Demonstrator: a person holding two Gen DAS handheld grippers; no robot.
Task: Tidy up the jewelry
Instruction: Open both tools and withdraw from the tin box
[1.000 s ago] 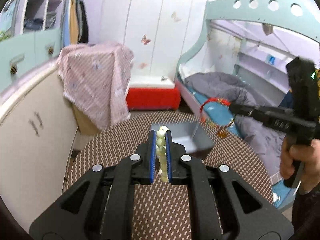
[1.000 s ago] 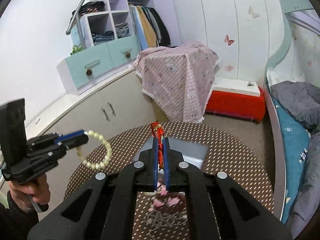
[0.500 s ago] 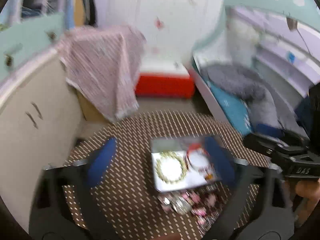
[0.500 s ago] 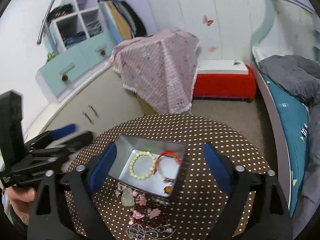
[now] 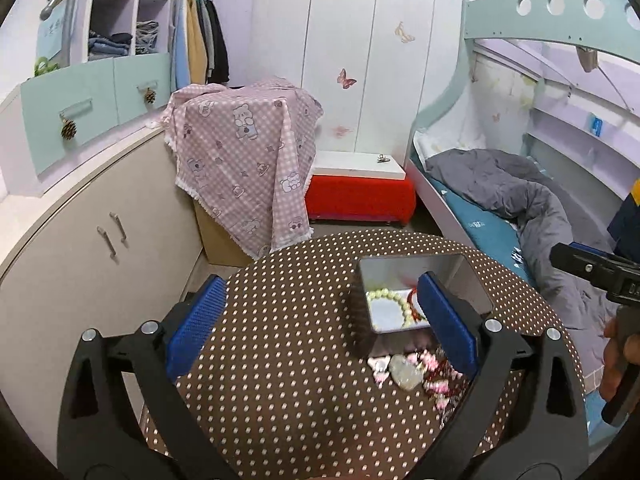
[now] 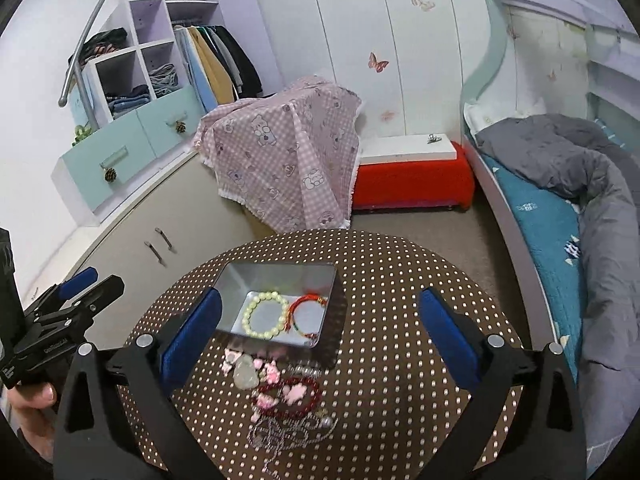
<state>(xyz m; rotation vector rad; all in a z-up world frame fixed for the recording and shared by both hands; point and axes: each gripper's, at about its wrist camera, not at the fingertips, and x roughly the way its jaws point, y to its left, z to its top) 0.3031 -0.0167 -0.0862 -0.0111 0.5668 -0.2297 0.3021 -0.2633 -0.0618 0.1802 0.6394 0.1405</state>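
A silver metal tin (image 6: 320,272) stands open on the round brown polka-dot table (image 6: 400,280). Inside it lie a pale green bead bracelet (image 6: 266,320) and a red cord bracelet (image 6: 306,316); the tin (image 5: 440,264) and the bead bracelet (image 5: 390,306) also show in the left wrist view. A pile of loose jewelry (image 6: 280,392) lies on the table in front of the tin, with pink charms, a clear stone, dark red beads and a chain. My left gripper (image 5: 324,332) is open and empty above the table. My right gripper (image 6: 320,334) is open and empty above the pile.
A cabinet (image 6: 168,208) runs along the left. A box under a pink checked cloth (image 6: 288,160) and a red bench (image 6: 412,184) stand behind the table. A bed with a grey duvet (image 6: 580,184) is on the right.
Both grippers opened and dropped their bracelets into the tin: the left let go the pale bead bracelet, the right the red cord one. Both then drew back above the table.
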